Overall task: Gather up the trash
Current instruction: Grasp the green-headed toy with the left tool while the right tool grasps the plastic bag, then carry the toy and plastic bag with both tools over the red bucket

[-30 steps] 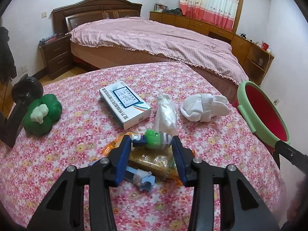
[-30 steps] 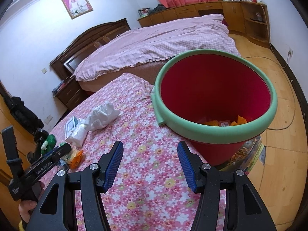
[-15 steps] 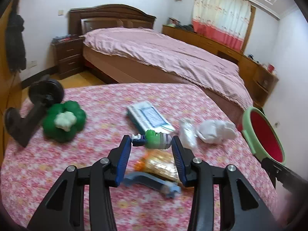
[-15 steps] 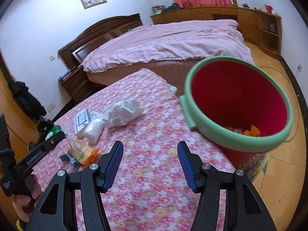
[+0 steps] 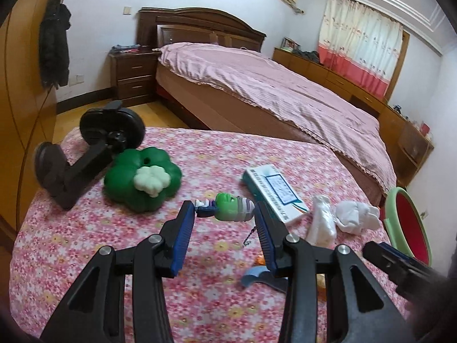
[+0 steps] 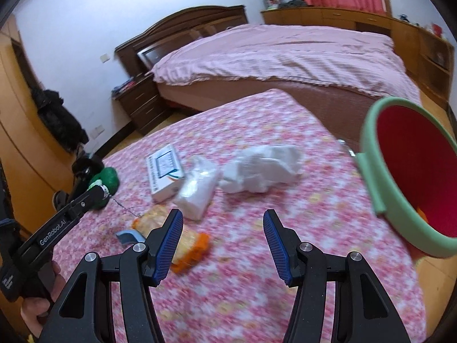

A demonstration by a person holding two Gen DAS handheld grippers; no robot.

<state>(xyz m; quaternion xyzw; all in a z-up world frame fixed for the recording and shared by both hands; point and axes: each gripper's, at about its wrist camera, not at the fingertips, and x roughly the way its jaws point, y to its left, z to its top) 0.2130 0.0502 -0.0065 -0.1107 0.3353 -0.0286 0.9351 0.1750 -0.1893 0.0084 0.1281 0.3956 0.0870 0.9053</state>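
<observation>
My red bin [image 6: 411,171] now sits farther right in the right view than a second ago. On the surface [image 5: 85,228] the snack packet [image 6: 182,243] lies uncovered. My left tool [image 5: 225,214], risen, clenches the green figure [image 5: 234,207] above it; my right tool [image 6: 222,234] stays spread, empty.

Pink floral tablecloth [image 5: 85,228]; red plastic bucket with pale green rim [image 6: 371,171]; green-headed striped toy figure [image 5: 232,207]; blue-and-white cardboard box [image 5: 274,191].
</observation>
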